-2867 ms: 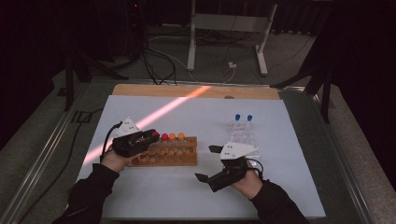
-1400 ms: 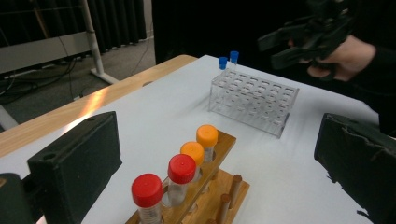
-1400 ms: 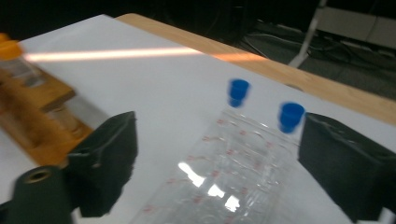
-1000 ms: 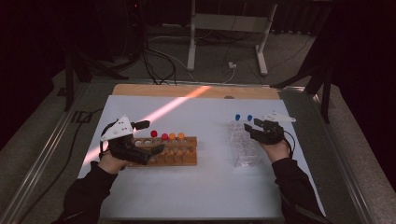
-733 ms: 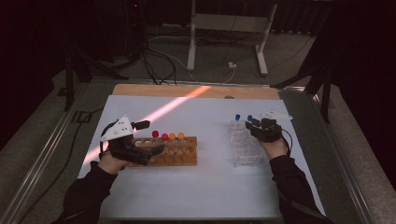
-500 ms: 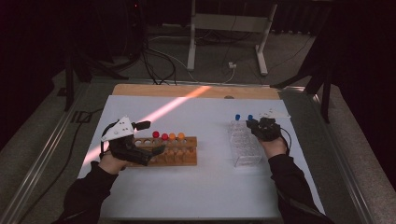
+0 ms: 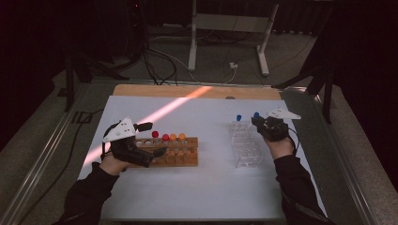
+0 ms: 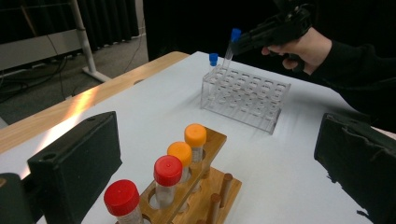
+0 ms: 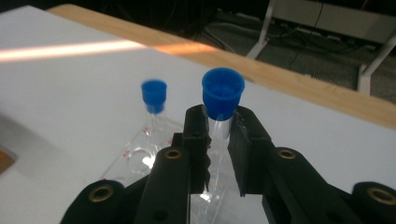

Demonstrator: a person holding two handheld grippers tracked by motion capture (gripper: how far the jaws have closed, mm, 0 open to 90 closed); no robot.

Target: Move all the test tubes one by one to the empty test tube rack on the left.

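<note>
My right gripper is shut on a clear tube with a blue cap, gripping just below the cap. It holds the tube upright over the far right corner of the clear plastic rack. A second blue-capped tube stands in the rack's far left corner. My left gripper is open at the left end of the wooden rack, its jaws wide apart with nothing pressed between them. Two red-capped tubes and two orange-capped tubes stand in that wooden rack.
A white sheet covers the table, with a wooden strip along the far edge. A streak of orange light crosses the sheet's left half. Cables and a metal stand lie on the floor beyond.
The right gripper has travelled from the front middle of the table to the clear rack and closed on the blue-capped tube. The left gripper has drawn back to the wooden rack's left end.
</note>
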